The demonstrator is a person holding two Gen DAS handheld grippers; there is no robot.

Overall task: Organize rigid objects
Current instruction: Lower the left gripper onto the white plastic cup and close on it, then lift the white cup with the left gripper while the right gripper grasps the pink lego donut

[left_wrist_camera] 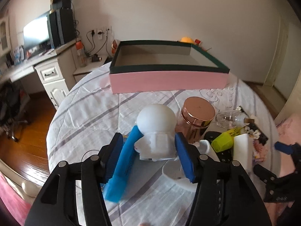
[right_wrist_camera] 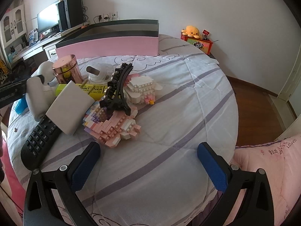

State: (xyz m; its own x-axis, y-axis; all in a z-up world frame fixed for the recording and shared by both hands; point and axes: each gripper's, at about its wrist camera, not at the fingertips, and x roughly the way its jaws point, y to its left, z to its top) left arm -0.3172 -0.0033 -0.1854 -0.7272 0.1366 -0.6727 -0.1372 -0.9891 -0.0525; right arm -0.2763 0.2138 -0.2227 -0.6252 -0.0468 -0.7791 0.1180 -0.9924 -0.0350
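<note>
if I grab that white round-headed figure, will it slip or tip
The white figure looks top-heavy, its smooth round head above a narrower body, so it may tip. The left gripper straddles the ridged body, probably a surer hold than the head.

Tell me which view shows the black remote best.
Right wrist: the remote shows its keypad and most of its length, its far end under a white block. Left wrist shows only a sliver between other objects.

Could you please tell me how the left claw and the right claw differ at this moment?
The left claw brackets the white round-headed figure, while the right claw has only bedspread between its pads. The left claw's opening is narrower, the right claw's wider. Both are open, with blue pads on black arms.
</note>
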